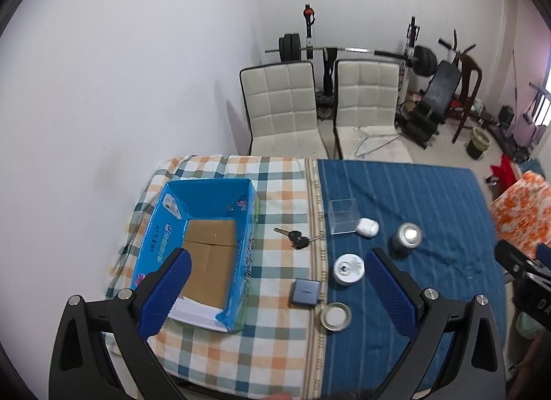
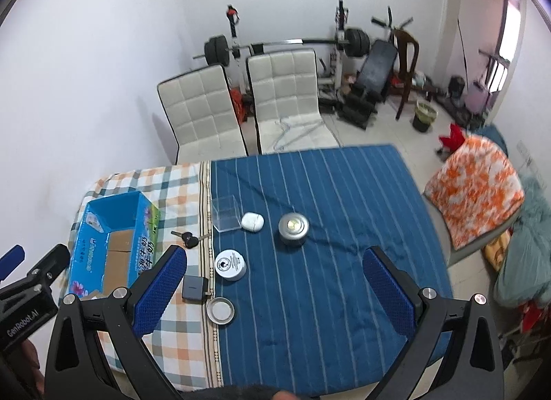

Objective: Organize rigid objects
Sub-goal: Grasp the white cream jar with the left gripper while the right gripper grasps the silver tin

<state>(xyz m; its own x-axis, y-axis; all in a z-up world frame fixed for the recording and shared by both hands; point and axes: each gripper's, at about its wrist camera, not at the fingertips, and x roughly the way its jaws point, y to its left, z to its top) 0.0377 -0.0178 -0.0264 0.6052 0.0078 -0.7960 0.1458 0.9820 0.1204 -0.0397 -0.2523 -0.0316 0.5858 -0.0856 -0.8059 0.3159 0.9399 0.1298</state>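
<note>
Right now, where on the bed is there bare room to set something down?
The blue striped cloth is bare right of the metal tin and toward the near edge. The blue box holds nothing. It is crowded along the seam: keys, clear box, white jar, grey case, ring lid.
</note>
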